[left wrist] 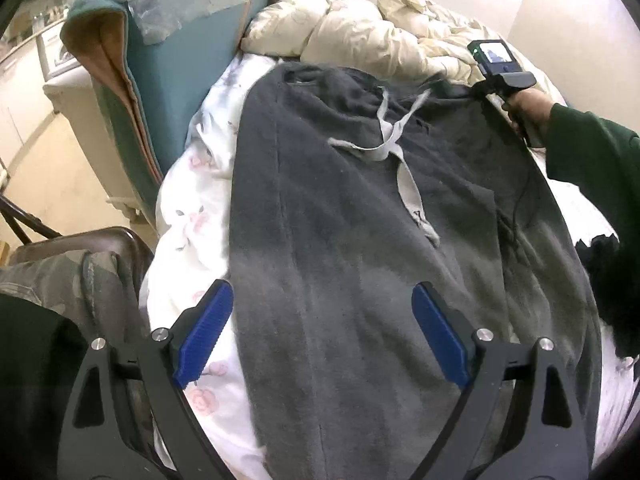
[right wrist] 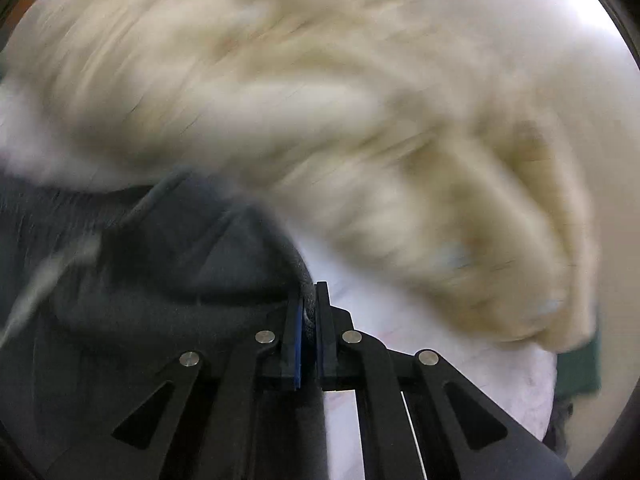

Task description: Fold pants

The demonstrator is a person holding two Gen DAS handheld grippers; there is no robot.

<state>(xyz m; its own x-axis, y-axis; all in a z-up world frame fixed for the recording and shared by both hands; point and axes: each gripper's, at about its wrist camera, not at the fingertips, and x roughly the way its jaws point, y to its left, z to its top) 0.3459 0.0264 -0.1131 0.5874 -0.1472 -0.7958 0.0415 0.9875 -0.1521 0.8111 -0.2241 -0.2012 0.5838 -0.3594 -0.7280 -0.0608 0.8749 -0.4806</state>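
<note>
Dark grey sweatpants lie spread lengthwise on the bed, waistband at the far end, a pale drawstring loose on top. My left gripper is open with blue pads, hovering over the lower part of the pants, empty. My right gripper is shut on the edge of the pants at the waistband corner. It also shows in the left wrist view, held by a hand at the far right of the waistband. The right wrist view is motion-blurred.
A cream comforter is bunched at the bed's far end, also in the right wrist view. A white floral sheet covers the bed. A teal cushion stands at left. A chair with camouflage fabric is near left.
</note>
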